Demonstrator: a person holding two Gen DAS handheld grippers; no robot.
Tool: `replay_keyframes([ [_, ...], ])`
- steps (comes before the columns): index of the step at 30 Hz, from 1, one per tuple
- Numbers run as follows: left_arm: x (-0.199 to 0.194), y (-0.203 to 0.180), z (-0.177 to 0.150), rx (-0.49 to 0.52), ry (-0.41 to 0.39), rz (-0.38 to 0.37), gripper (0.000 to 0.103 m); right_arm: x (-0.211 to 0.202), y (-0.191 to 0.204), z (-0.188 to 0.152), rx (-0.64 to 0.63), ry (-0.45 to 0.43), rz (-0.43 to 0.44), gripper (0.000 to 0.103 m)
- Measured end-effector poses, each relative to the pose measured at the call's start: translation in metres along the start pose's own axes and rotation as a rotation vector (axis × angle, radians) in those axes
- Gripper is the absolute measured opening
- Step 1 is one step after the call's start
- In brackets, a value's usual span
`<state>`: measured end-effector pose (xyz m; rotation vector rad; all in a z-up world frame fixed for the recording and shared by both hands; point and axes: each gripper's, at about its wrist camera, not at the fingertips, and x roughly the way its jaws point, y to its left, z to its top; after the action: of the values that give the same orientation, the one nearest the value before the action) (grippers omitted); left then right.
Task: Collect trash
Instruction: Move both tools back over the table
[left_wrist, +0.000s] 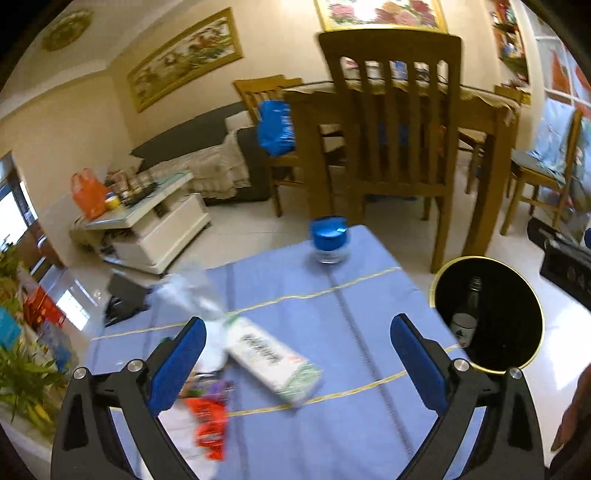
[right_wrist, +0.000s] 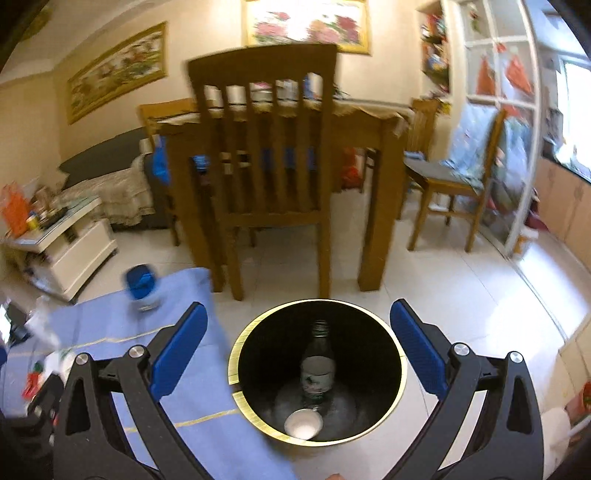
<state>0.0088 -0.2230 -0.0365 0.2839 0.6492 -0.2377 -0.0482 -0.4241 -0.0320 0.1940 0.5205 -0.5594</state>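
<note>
The left gripper (left_wrist: 297, 356) is above the desk (left_wrist: 332, 424), which is covered with a blue cloth. Its fingers (left_wrist: 179, 363) stand fully apart and hold nothing. Between the fingers, on the cloth, lies a white carton (left_wrist: 273, 360) on its side. A crumpled clear plastic bag (left_wrist: 188, 291) lies beyond the carton, to the left. A red wrapper (left_wrist: 208, 424) lies at the lower left of the cloth, close to the left finger. A blue-lidded jar (left_wrist: 328, 240) stands upright near the far edge of the desk.

The right gripper (right_wrist: 297, 350) is above the black bin (right_wrist: 384, 373), which stands on the floor just beside the desk. Its fingers (right_wrist: 419, 352) are wide apart and empty. Inside the bin, a glass bottle (right_wrist: 317, 365) leans against the wall, and a small white cup (right_wrist: 303, 424) lies at the bottom.
</note>
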Motion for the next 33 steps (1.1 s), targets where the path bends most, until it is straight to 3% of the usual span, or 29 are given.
replay_keyframes([
  [7,-0.026,0.082,-0.012,-0.12,-0.005,0.062,0.096,-0.062,0.096,-0.008,-0.144,-0.049,0.155,0.098],
  [16,-0.044,0.19,-0.045,-0.258,-0.008,0.219,0.096,-0.109,0.203,-0.015,-0.319,-0.096,0.175,0.098],
  [22,-0.044,0.227,-0.059,-0.309,0.013,0.264,0.096,-0.119,0.232,-0.017,-0.352,-0.109,0.191,0.098],
  [33,-0.046,0.23,-0.064,-0.312,0.014,0.239,0.097,-0.122,0.233,-0.012,-0.353,-0.115,0.195,0.098],
])
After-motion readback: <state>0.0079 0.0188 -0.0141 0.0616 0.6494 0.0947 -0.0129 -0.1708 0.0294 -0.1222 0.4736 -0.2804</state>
